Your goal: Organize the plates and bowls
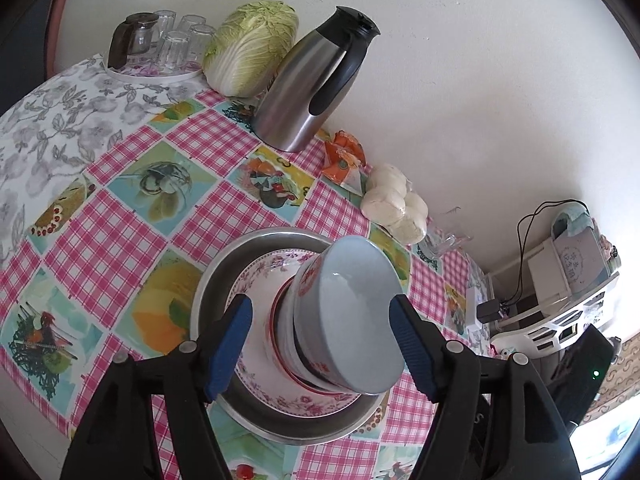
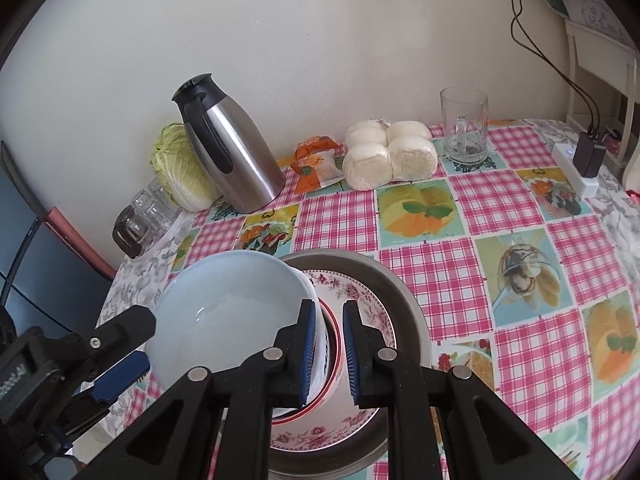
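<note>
My left gripper (image 1: 320,344) stands open astride the pale blue bowl (image 1: 356,312) — my right gripper (image 2: 326,354) stands narrowed just beside its rim; pads' contact unclear.

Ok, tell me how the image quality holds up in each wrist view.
Left wrist view: sharp, strong fisheye curving the checked tablecloth, dark corner vignette, soft glare on the steel jug. Right wrist view: equally bent, even daylight, pale blue bowl crisp, faint sheen inside.
</note>
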Demonstrator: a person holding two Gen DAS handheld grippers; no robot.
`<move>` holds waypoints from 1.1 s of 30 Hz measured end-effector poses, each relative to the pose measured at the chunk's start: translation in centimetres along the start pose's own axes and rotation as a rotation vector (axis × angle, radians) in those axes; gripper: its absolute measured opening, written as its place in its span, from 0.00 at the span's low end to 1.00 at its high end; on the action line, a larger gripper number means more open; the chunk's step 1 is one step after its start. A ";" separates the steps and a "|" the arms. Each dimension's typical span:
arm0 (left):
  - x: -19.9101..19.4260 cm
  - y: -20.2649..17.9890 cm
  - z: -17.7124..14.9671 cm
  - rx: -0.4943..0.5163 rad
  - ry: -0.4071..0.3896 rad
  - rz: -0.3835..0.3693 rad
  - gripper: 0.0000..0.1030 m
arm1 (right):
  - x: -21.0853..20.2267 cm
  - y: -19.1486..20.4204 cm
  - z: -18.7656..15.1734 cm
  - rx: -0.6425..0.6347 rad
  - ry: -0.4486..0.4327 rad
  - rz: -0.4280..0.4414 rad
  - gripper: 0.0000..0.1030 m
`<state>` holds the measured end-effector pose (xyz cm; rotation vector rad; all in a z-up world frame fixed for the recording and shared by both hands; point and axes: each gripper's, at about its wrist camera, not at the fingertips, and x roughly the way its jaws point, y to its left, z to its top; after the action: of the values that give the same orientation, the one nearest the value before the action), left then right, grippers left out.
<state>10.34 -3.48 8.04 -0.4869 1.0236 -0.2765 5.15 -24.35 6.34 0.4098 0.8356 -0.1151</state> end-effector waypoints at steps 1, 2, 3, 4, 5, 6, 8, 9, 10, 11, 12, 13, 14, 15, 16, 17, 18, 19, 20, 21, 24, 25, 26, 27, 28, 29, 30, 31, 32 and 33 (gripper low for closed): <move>-0.2 0.0 0.0 0.005 -0.007 0.011 0.77 | -0.3 0.0 0.0 -0.001 -0.004 -0.003 0.18; -0.4 0.0 -0.1 0.012 -0.010 0.022 0.81 | -0.6 0.0 -0.1 -0.003 -0.007 -0.009 0.29; -0.6 0.0 -0.1 0.019 -0.010 0.037 0.82 | -0.9 -0.1 -0.2 -0.006 -0.008 -0.016 0.38; -0.7 0.1 -0.2 0.024 -0.010 0.047 0.84 | -1.2 -0.1 -0.2 -0.009 -0.010 -0.026 0.53; -0.9 0.1 -0.3 0.029 -0.013 0.055 0.85 | -1.5 -0.2 -0.3 -0.015 -0.014 -0.039 0.59; -1.1 0.3 -0.4 0.033 -0.017 0.068 0.86 | -1.8 -0.3 -0.4 -0.019 -0.017 -0.049 0.59; -1.4 0.6 -0.7 0.040 -0.025 0.095 0.88 | -2.3 -0.5 -0.6 -0.024 -0.016 -0.062 0.67; -1.6 0.8 -0.8 0.044 -0.032 0.106 0.89 | -2.5 -0.6 -0.7 -0.022 -0.017 -0.063 0.71; -1.8 1.0 -1.1 0.053 -0.040 0.125 0.93 | -2.7 -0.8 -0.8 -0.021 -0.020 -0.064 0.78; -1.9 1.1 -1.2 0.061 -0.044 0.142 0.98 | -3.0 -0.9 -1.0 -0.020 -0.025 -0.067 0.84; -2.0 1.3 -1.5 0.073 -0.049 0.161 0.98 | -3.2 -1.1 -1.2 -0.019 -0.030 -0.072 0.87; -2.1 1.4 -1.6 0.083 -0.052 0.172 0.98 | -3.4 -1.2 -1.4 -0.018 -0.035 -0.077 0.94; -2.2 1.6 -1.9 0.093 -0.056 0.185 0.98 | -3.7 -1.4 -1.6 -0.017 -0.040 -0.083 1.00; -2.2 1.8 -2.1 0.099 -0.058 0.194 0.98 | -3.9 -1.5 -1.9 -0.019 -0.047 -0.088 1.00; -2.2 2.0 -2.4 0.106 -0.060 0.208 0.98 | -4.1 -1.6 -2.1 -0.021 -0.052 -0.092 1.00; -2.2 2.2 -2.5 0.109 -0.059 0.218 0.98 | -4.2 -1.7 -2.4 -0.024 -0.053 -0.095 1.00; -2.1 2.4 -2.8 0.115 -0.059 0.230 0.98 | -4.3 -1.8 -2.7 -0.026 -0.053 -0.098 1.00; -2.1 2.5 -3.0 0.120 -0.057 0.241 0.98 | -4.3 -1.8 -3.0 -0.028 -0.053 -0.102 1.00; -2.0 2.6 -3.2 0.128 -0.054 0.252 0.98 | -4.3 -1.9 -3.4 -0.032 -0.051 -0.107 1.00; -1.8 2.7 -3.5 0.140 -0.049 0.263 0.98 | -4.3 -1.9 -3.6 -0.037 -0.048 -0.111 1.00; -1.3 2.9 -4.1 0.175 -0.028 0.288 0.98 | -4.2 -1.9 -4.5 -0.048 -0.035 -0.119 1.00; -1.2 3.0 -4.3 0.184 -0.022 0.296 0.98 | -4.2 -1.9 -4.8 -0.049 -0.031 -0.120 1.00; -1.1 3.0 -4.4 0.190 -0.018 0.303 0.98 | -4.1 -1.9 -5.0 -0.051 -0.026 -0.122 1.00; -1.0 3.2 -4.6 0.196 -0.012 0.313 0.98 | -4.1 -1.9 -5.3 -0.054 -0.022 -0.123 1.00; -0.9 3.3 -4.7 0.198 -0.009 0.318 0.98 | -4.0 -1.9 -5.5 -0.056 -0.018 -0.123 1.00; -0.8 3.4 -4.8 0.198 -0.004 0.321 0.98 | -3.9 -1.9 -5.7 -0.060 -0.013 -0.126 1.00; -0.7 3.6 -4.9 0.198 0.002 0.323 0.98 | -3.8 -1.9 -5.9 -0.063 -0.009 -0.129 1.00; -0.7 3.7 -4.9 0.198 0.004 0.326 0.98 | -3.7 -2.0 -6.1 -0.064 -0.005 -0.131 1.00; -0.6 3.7 -5.0 0.199 0.006 0.332 0.98 | -3.6 -2.0 -6.2 -0.065 0.001 -0.134 1.00; -0.6 3.8 -5.1 0.199 0.006 0.340 0.98 | -3.5 -2.1 -6.3 -0.064 0.006 -0.136 1.00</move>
<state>5.66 -1.25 4.35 -0.1271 1.0541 -0.0746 -2.16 -23.98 4.50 0.2930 0.8704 -0.2125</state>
